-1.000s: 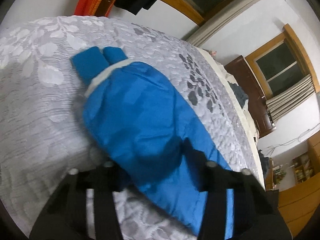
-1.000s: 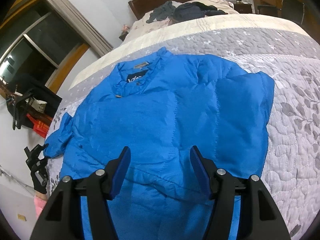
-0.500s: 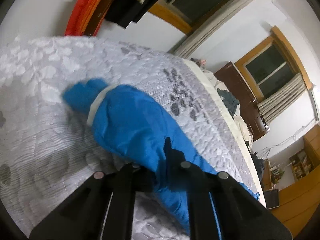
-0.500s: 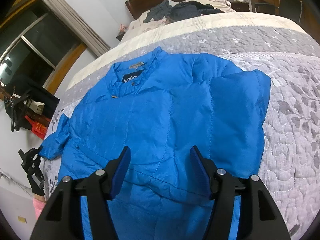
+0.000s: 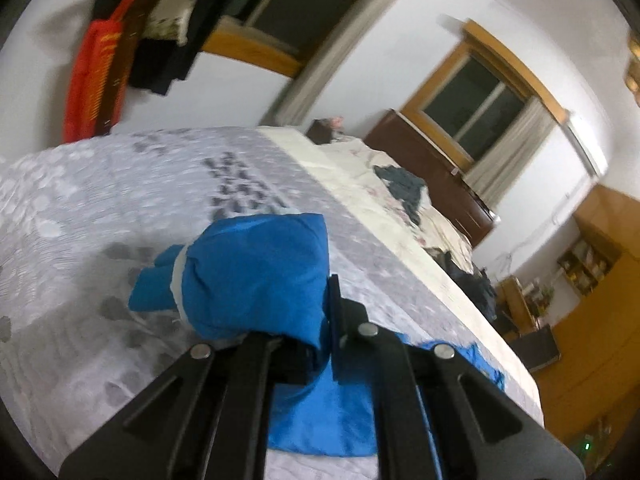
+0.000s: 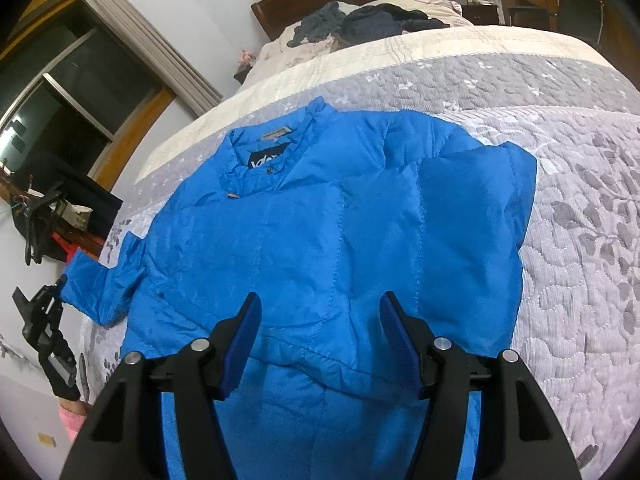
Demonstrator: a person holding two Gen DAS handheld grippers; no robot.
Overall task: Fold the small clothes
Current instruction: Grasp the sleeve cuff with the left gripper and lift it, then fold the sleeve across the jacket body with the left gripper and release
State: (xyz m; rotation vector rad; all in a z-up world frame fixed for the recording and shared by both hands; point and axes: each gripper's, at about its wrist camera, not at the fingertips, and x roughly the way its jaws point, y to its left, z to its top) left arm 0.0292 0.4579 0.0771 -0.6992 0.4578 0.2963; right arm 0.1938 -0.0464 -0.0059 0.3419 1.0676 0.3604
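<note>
While left tongs (image 5: 316, 344) clamp the sleeve (image 5: 248, 276), right tongs (image 6: 320, 340) gape above jacket (image 6: 340, 220).

jacket (image 6: 336, 240) hem cut off at bottom, left tool (image 5: 320, 344) tips hidden by sleeve (image 5: 256, 276)

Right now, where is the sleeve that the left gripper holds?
In the left wrist view the sleeve is pinched in the left gripper, lifted above the grey bedspread. In the right wrist view it sits at the jacket's left edge.

black neck label (image 6: 264, 162) on jacket (image 6: 340, 232), lettering unreadable
</note>
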